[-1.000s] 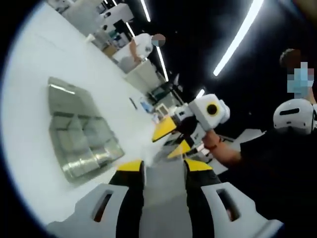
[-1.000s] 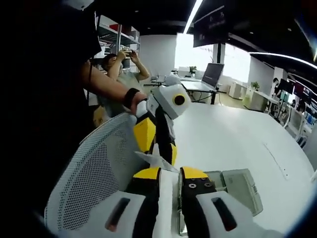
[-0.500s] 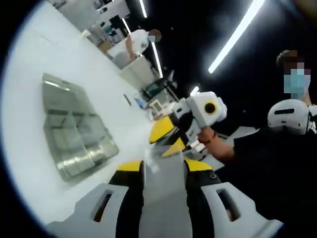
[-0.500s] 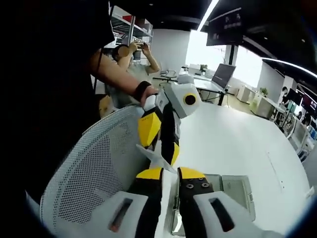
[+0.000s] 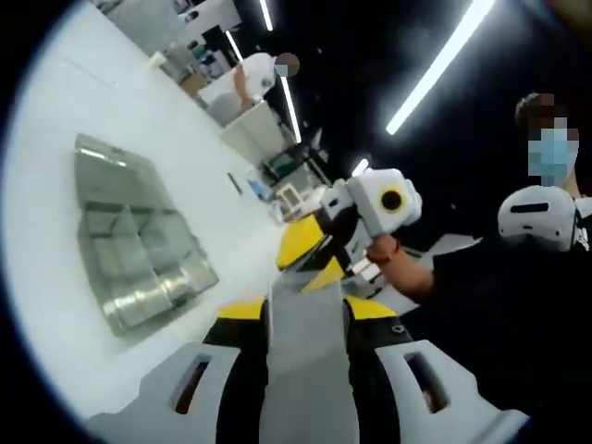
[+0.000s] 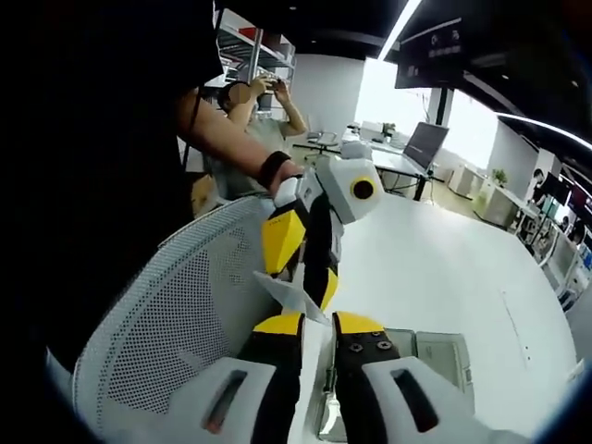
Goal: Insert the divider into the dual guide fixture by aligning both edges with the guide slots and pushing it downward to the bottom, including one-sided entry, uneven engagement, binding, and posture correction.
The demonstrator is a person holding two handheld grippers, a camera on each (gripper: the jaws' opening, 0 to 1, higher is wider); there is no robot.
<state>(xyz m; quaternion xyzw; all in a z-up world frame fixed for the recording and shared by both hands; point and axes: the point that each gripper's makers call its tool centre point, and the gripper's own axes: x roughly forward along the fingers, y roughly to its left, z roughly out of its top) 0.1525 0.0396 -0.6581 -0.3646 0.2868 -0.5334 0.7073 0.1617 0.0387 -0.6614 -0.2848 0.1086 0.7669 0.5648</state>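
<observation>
Both hand-held grippers, left [image 5: 305,310] and right [image 6: 319,322], clamp 1 divider [image 5: 307,356] above the tabletop [image 5: 65,139]. The dual guide fixture [image 5: 134,245] lies apart on it.

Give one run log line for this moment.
phase: pre-insertion | divider: held in air by both tongs | fixture: on table, apart from divider

Fixture [image 6: 435,365] at 5 o'clock is half hidden behind the right gripper [image 6: 319,324]; its slots unreadable
</observation>
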